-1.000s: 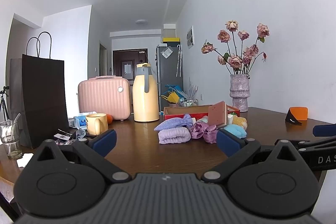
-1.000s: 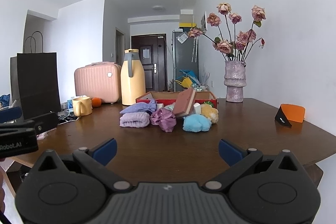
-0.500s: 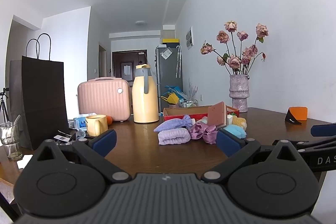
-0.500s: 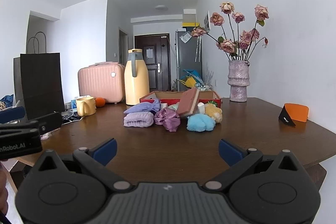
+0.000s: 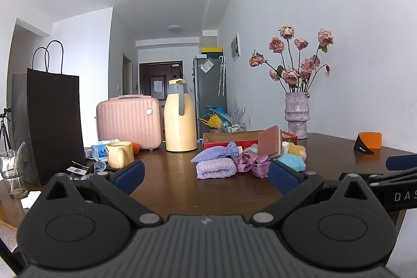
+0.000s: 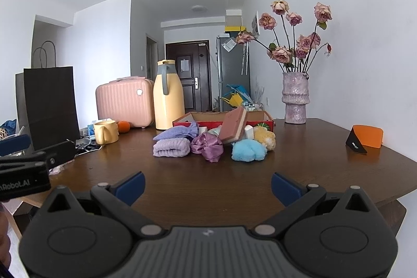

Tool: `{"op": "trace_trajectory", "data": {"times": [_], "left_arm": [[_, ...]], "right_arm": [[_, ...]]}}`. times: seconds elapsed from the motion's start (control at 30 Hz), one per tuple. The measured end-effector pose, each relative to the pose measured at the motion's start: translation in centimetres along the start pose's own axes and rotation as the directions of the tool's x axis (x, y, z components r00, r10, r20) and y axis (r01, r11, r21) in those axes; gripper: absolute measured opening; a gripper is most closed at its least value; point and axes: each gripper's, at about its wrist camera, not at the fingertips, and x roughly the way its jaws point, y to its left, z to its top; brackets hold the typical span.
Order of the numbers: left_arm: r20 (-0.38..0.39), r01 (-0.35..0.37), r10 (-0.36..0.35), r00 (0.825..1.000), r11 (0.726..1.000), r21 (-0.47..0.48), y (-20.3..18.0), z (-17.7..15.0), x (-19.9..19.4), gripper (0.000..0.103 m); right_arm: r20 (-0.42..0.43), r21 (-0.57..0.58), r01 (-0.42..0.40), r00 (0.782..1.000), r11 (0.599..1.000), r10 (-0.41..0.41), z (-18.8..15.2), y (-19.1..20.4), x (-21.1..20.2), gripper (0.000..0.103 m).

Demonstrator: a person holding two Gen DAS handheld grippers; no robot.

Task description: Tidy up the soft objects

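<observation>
A pile of soft things lies mid-table in front of a red cardboard box [image 6: 260, 119]: a folded lilac towel [image 6: 170, 147], a lilac pouch [image 6: 177, 133], a purple satin scrunchie [image 6: 208, 146], a light blue fluffy ball [image 6: 247, 150], a yellow fluffy ball [image 6: 265, 137] and a brown-pink sponge [image 6: 233, 124] leaning on the box. The same towel [image 5: 215, 168] and scrunchie [image 5: 254, 163] show in the left wrist view. My left gripper [image 5: 206, 173] and right gripper [image 6: 207, 185] are both open and empty, well short of the pile.
On the brown table [image 6: 208, 181] stand a yellow thermos [image 6: 166, 95], a pink case [image 6: 123, 102], a yellow mug [image 6: 105, 131], a black paper bag [image 6: 49, 106], a vase of dried roses [image 6: 295, 100] and an orange card holder [image 6: 366, 137]. A glass [image 5: 11, 173] stands far left.
The right gripper has moved slightly forward and left toward the pile. The left gripper has barely moved. Both stay open.
</observation>
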Motion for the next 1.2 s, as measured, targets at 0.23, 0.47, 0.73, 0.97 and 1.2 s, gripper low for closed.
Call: {"op": "trace_trajectory", "data": {"times": [0.23,0.47,0.73,0.97,1.2], "left_arm": [[0.001,-0.001,0.001,1.0,1.0,0.0,0.0,-0.1,0.0,0.103],[-0.006,0.005,-0.005,1.0,1.0,0.001,0.0,-0.1,0.2,0.103],[-0.041,0.016,-0.015,0.999,1.0,0.009,-0.3,-0.9,1.3,0.103],[-0.114,0.011,-0.01,0.993,1.0,0.003,0.1,-1.2,5.3,0.103],[-0.079,-0.006,0.007,0.997,1.0,0.016,0.9,0.1,11.2,0.103]], "right_arm": [[-0.008,0.011,-0.005,1.0,1.0,0.005,0.0,-0.1,0.2,0.103],[-0.007,0.005,-0.014,1.0,1.0,0.014,-0.1,0.0,0.3,0.103],[0.009,0.026,-0.022,1.0,0.999,0.022,-0.6,-0.5,0.5,0.103],[-0.032,0.051,0.01,0.999,0.999,-0.009,-0.7,-1.5,3.0,0.103],[-0.064,0.102,0.002,0.998,0.995,0.005,2.0,-4.6,8.8,0.103]]}}
